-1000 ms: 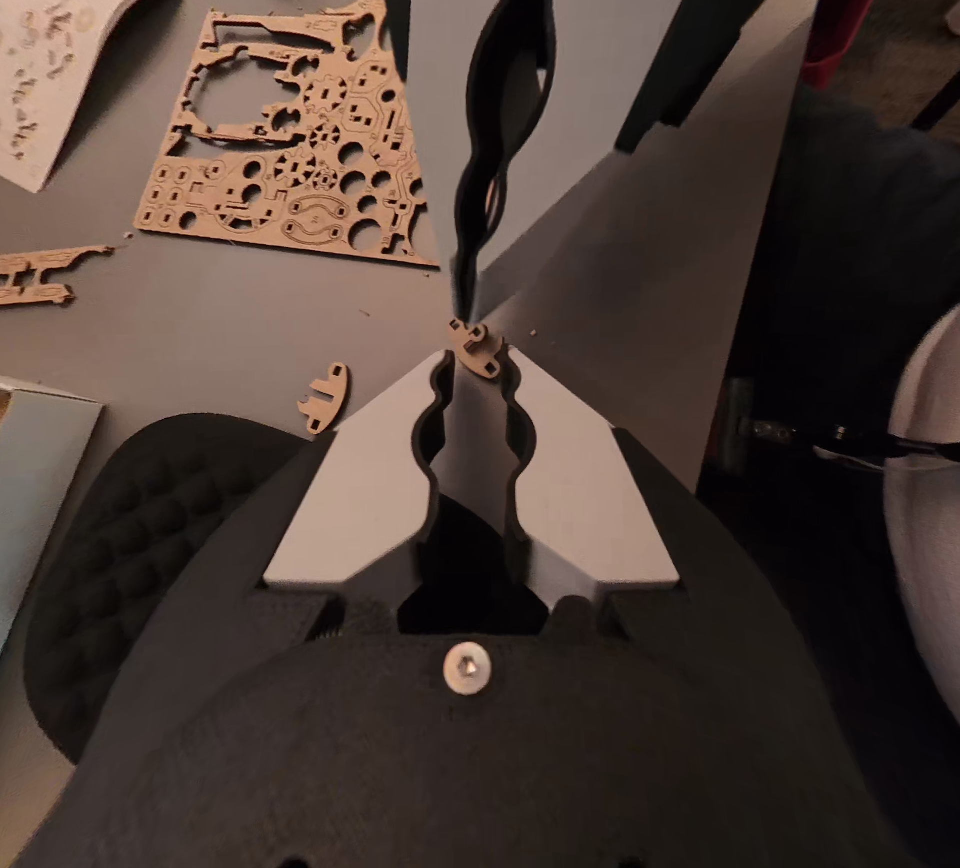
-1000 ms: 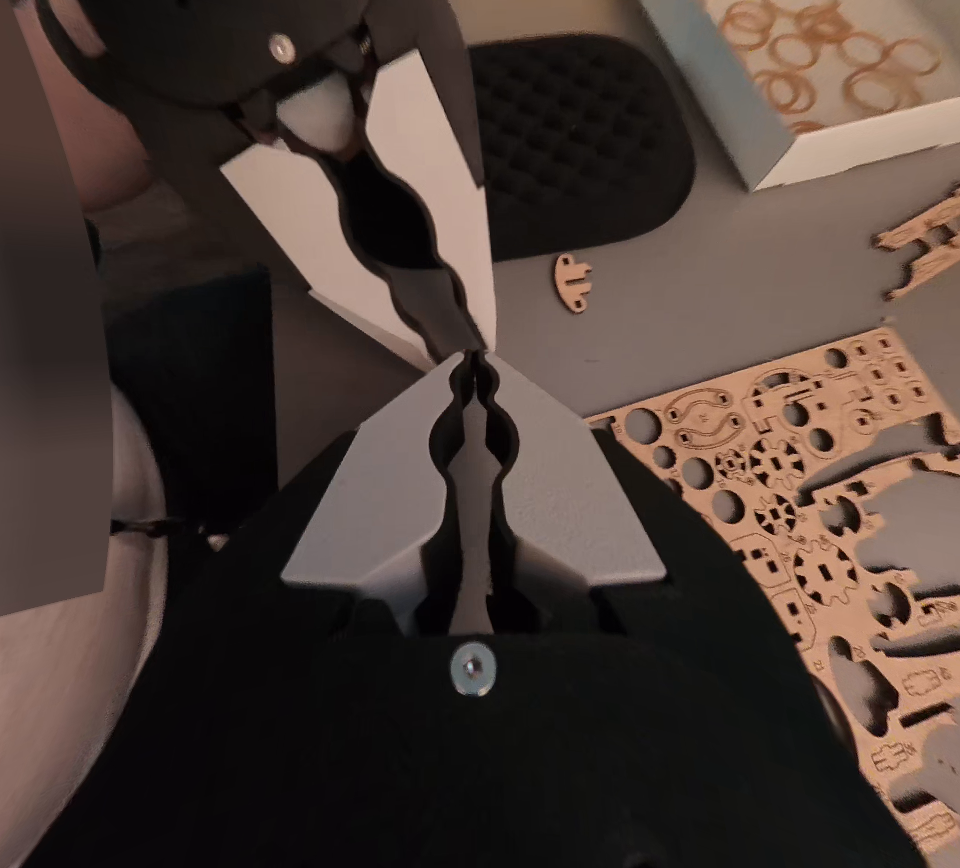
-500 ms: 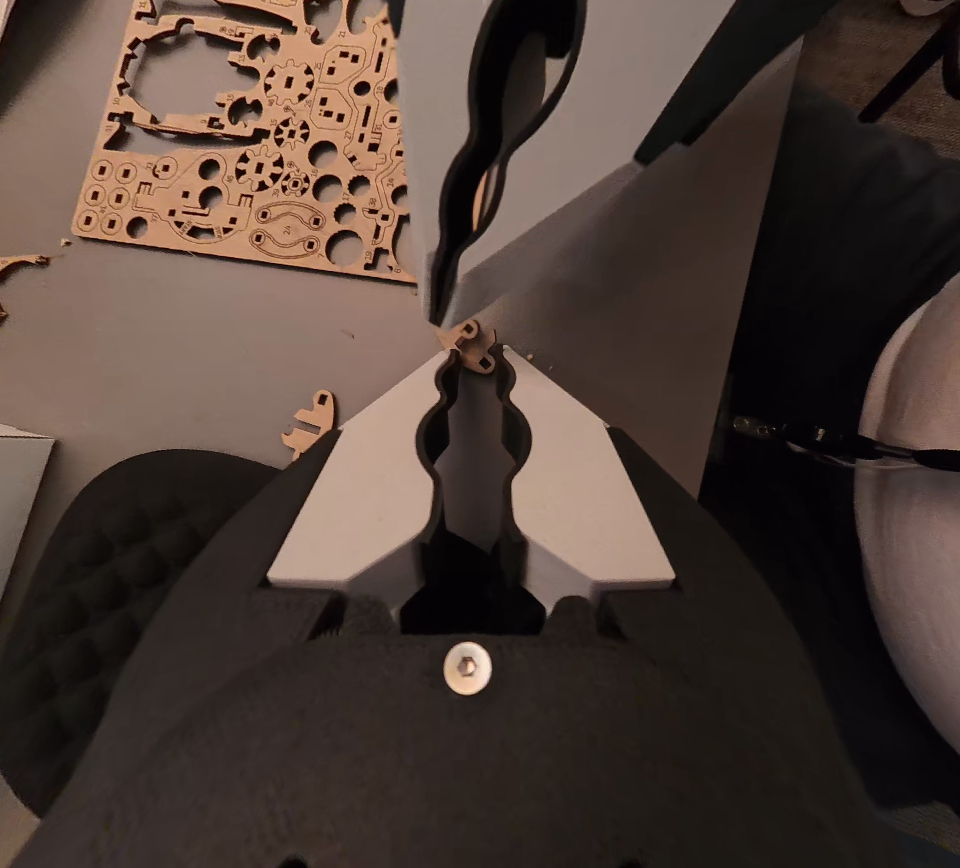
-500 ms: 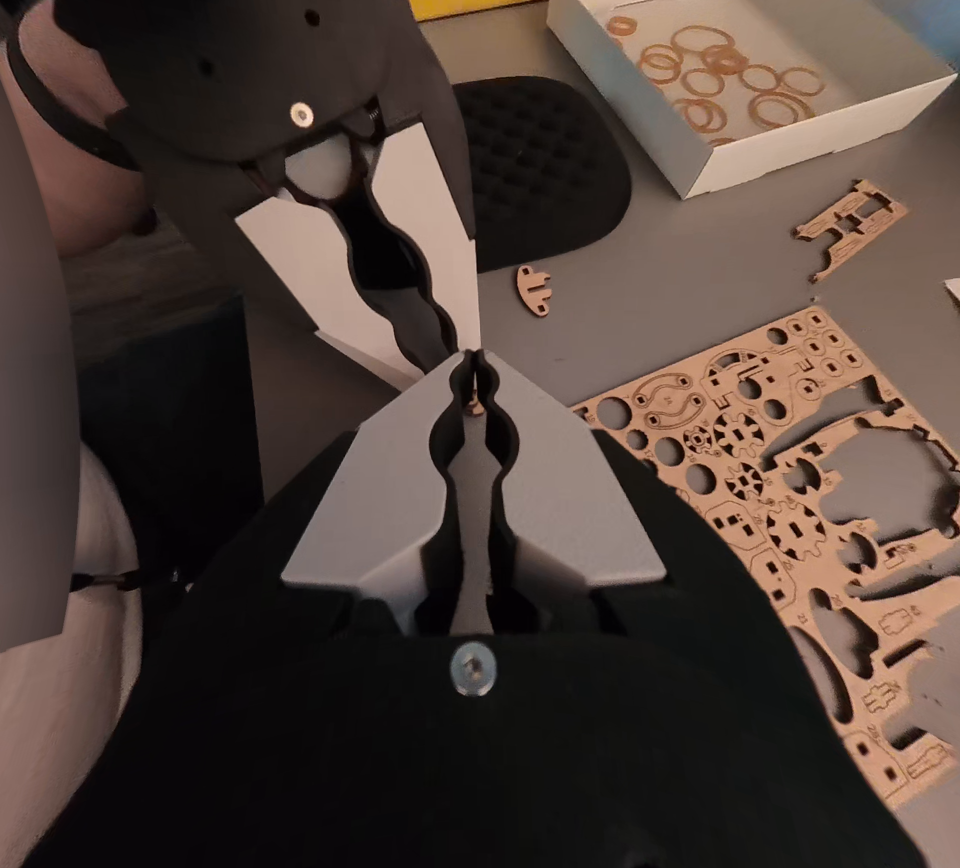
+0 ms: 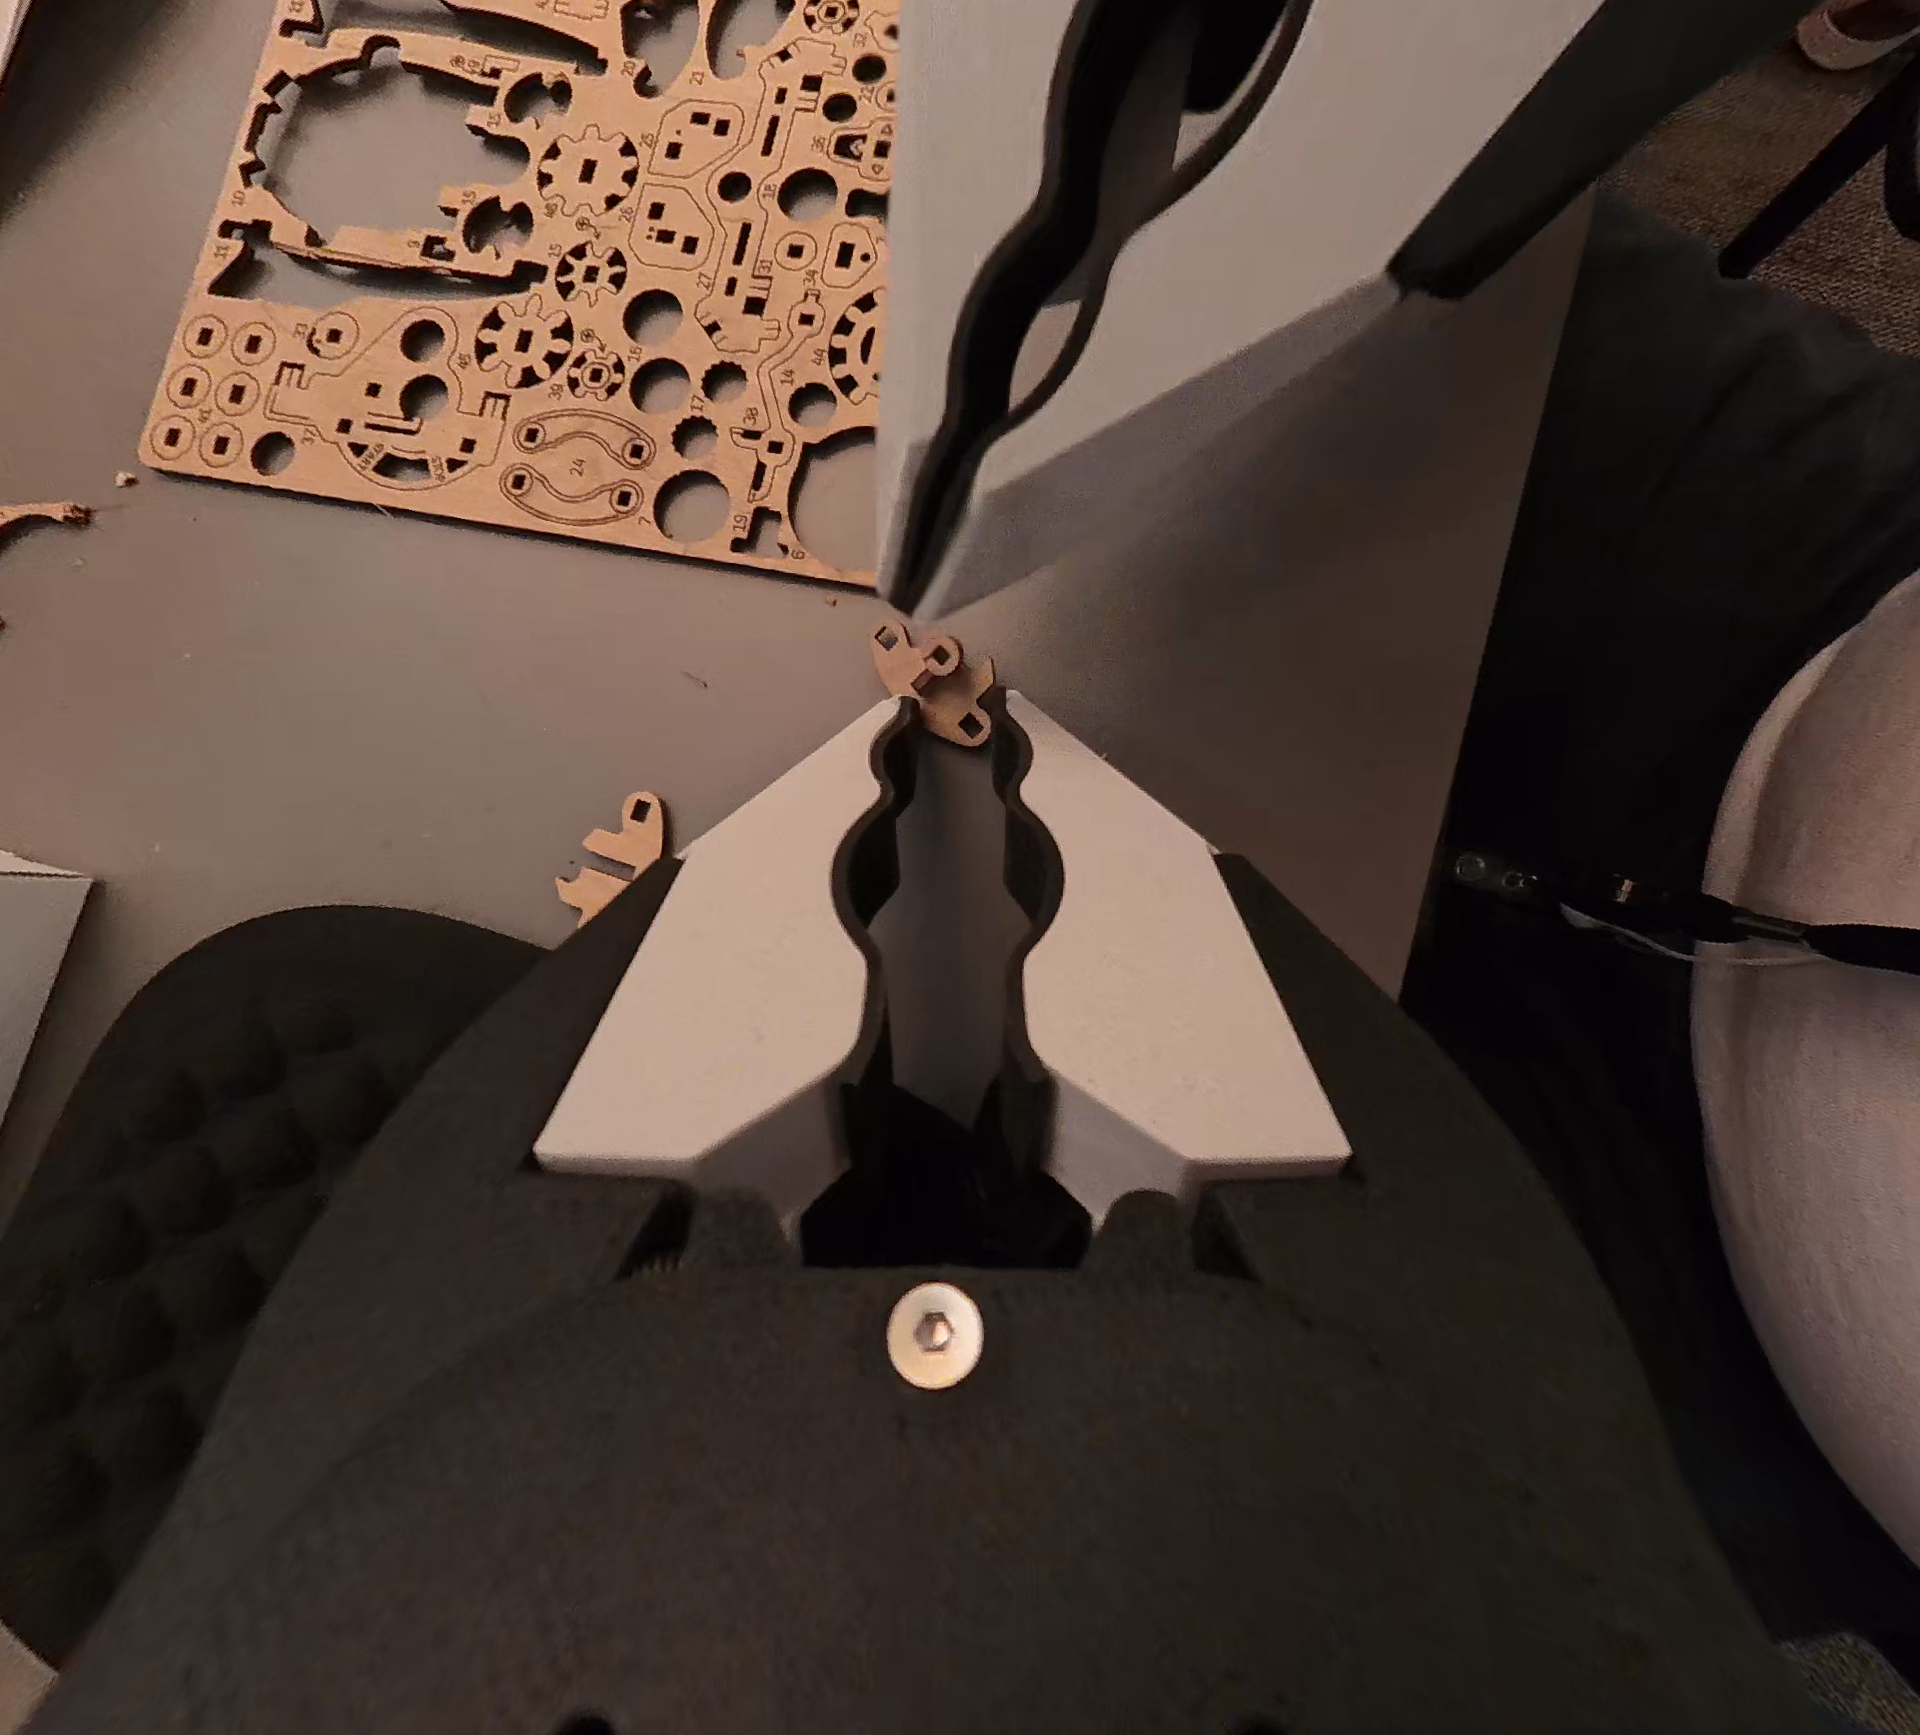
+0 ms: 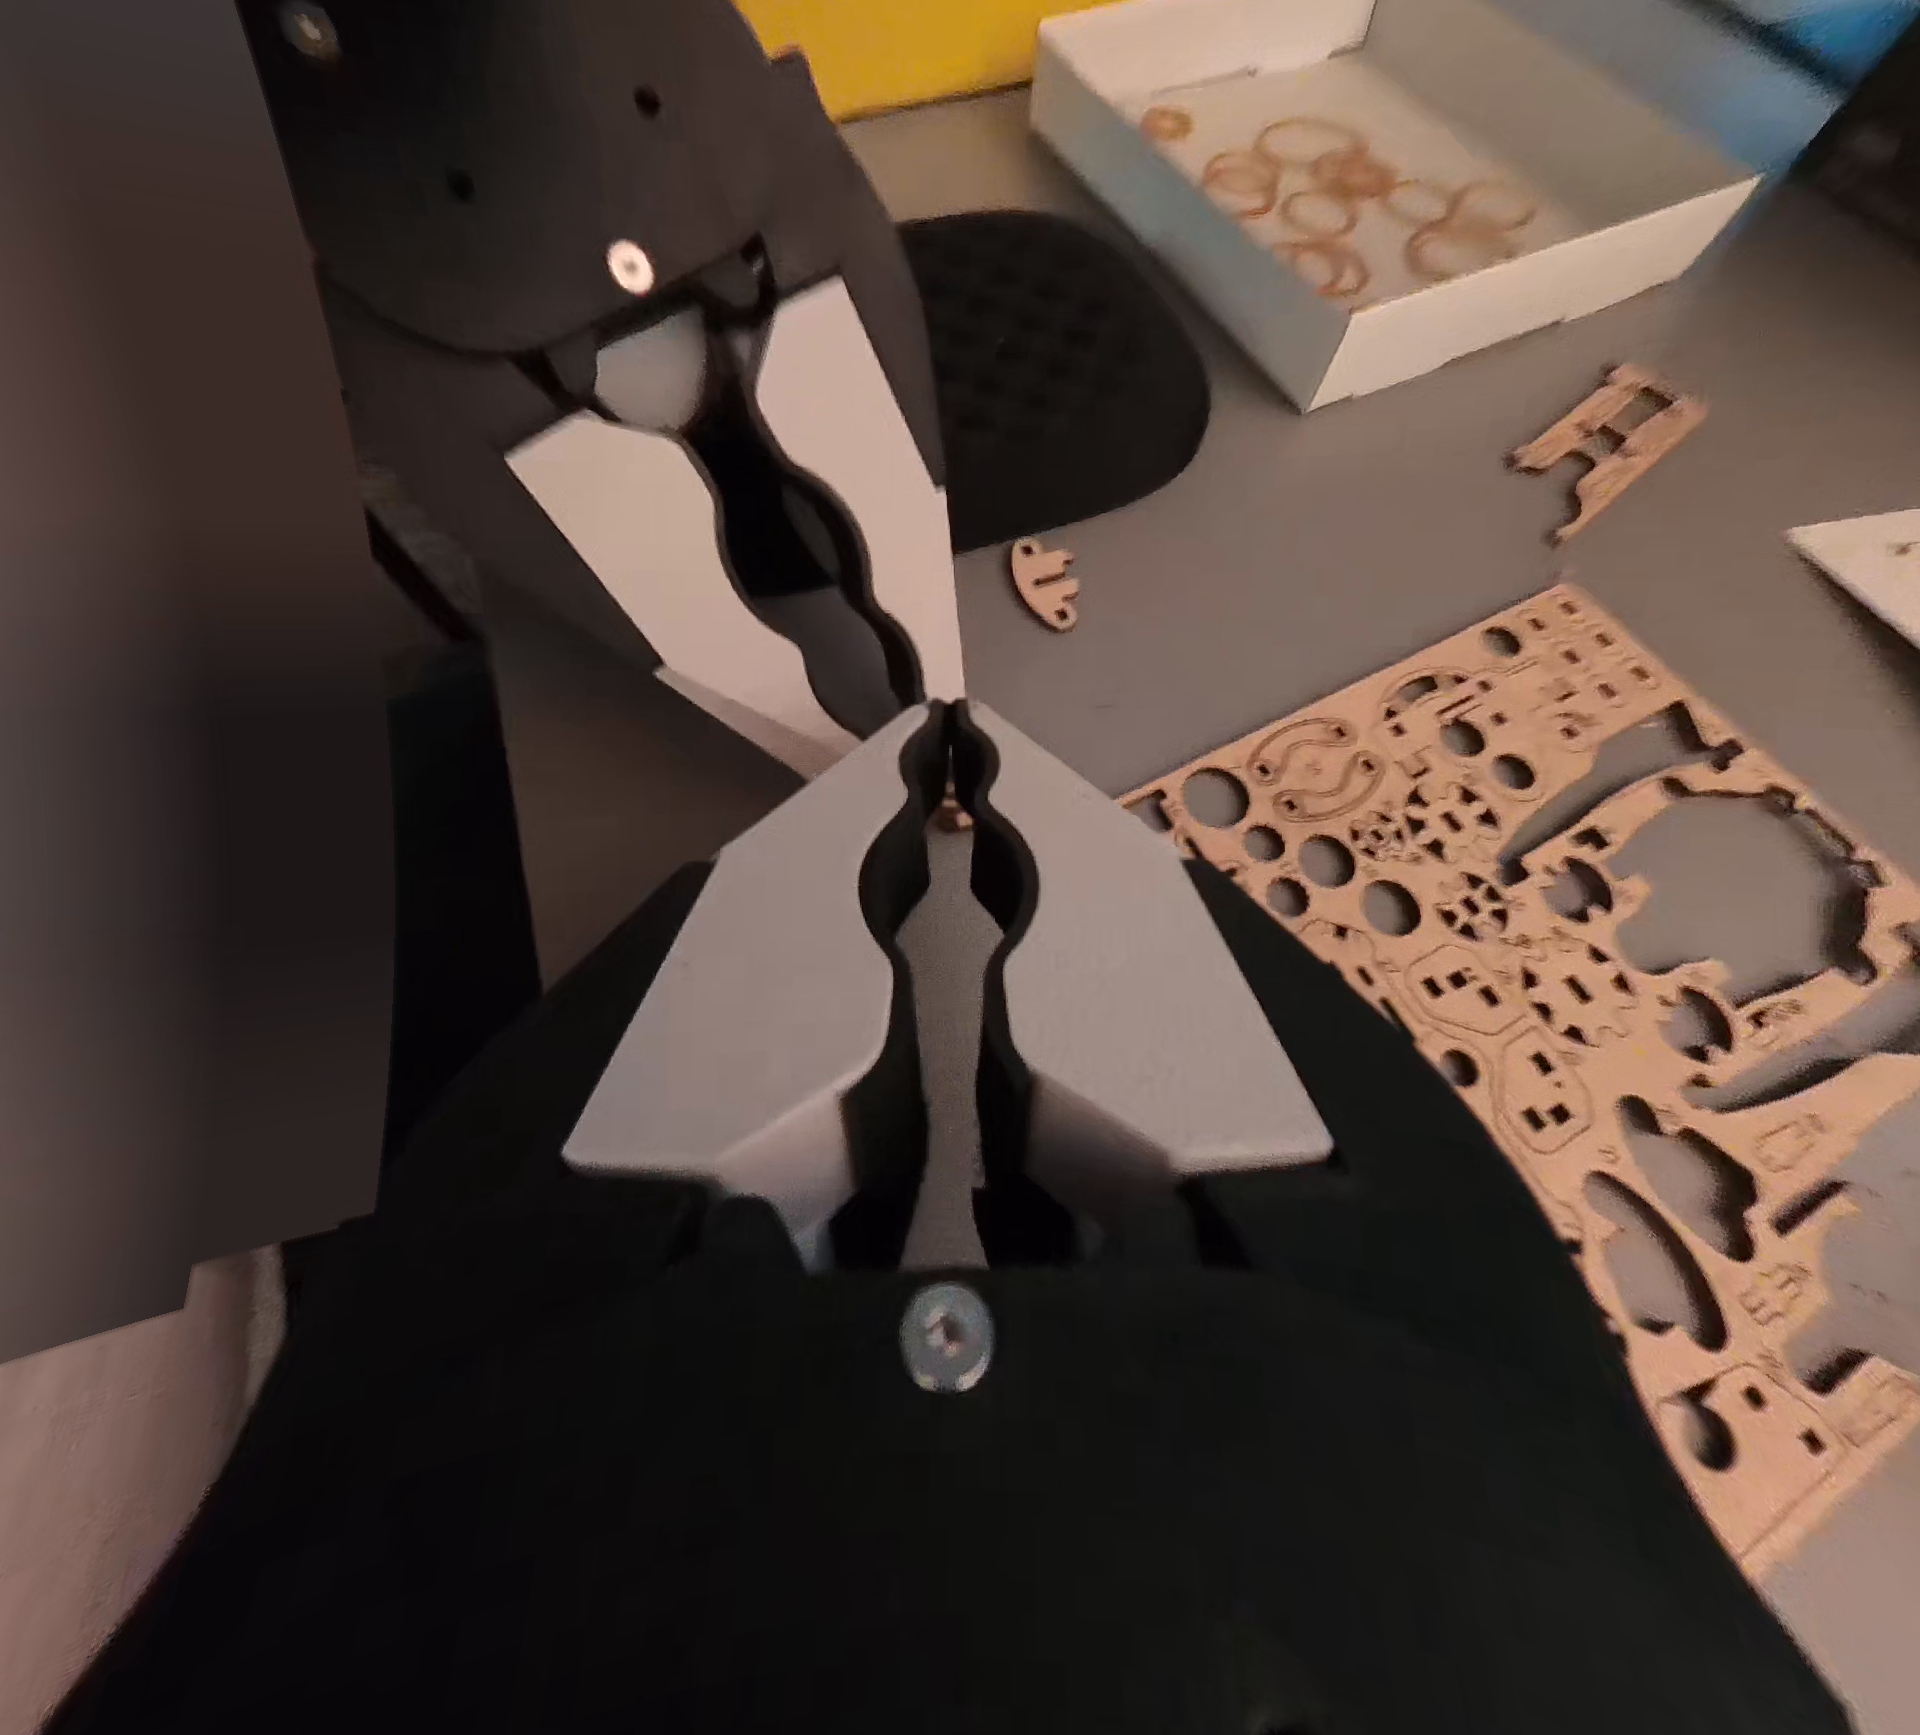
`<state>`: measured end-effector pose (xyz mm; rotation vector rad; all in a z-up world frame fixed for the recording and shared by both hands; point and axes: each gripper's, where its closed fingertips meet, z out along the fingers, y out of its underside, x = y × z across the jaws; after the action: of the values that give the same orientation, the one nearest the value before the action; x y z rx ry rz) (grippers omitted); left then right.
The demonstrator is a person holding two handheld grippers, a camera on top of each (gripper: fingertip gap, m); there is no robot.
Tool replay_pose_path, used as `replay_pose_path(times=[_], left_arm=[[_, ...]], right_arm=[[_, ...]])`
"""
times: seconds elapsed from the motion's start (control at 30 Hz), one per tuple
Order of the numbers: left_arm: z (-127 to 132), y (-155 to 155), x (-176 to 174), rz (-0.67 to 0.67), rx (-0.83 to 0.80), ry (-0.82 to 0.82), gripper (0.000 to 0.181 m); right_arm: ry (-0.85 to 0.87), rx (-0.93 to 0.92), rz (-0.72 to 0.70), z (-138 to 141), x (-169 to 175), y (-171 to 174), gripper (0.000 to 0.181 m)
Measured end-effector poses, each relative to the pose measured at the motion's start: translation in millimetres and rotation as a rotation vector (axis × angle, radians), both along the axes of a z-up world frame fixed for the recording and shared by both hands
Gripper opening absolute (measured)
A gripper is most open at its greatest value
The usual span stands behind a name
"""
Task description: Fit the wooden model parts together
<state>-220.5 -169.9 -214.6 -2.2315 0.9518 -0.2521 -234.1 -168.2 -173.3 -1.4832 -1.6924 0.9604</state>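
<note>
Left tongs (image 5: 940, 698) pinch wooden part (image 5: 935, 683); nothing readable.

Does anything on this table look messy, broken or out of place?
Nothing looks broken. Small wood crumbs lie scattered on the grey table near the punched-out plywood parts sheet, and one small flat wooden piece lies loose beside the black padded mat.

Left wrist view sits close behind the left gripper (image 5: 940, 698), looking down along its fingers at the grey table (image 5: 416, 698). Right wrist view does likewise behind the right gripper (image 6: 951, 719), facing the opposite way. Tips nearly meet, so each view shows the other gripper. Both share the punched wooden sheet (image 5: 540, 251) (image 6: 1558, 989) and the black pad (image 6: 1049, 366).
</note>
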Motion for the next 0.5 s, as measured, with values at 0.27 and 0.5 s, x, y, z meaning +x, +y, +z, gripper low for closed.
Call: replay_pose_path(times=[0.27,0.5], left_arm=[[0.0,0.1,0.0,0.009,-0.001,-0.006,0.013],[-0.1,0.6,-0.8,0.013,0.000,-0.004,0.013]], right_arm=[[-0.082,-0.048,-0.012,-21.1,4.2,0.5,0.000],[-0.133,-0.087,-0.044,-31.7,6.6,2.5,0.000]])
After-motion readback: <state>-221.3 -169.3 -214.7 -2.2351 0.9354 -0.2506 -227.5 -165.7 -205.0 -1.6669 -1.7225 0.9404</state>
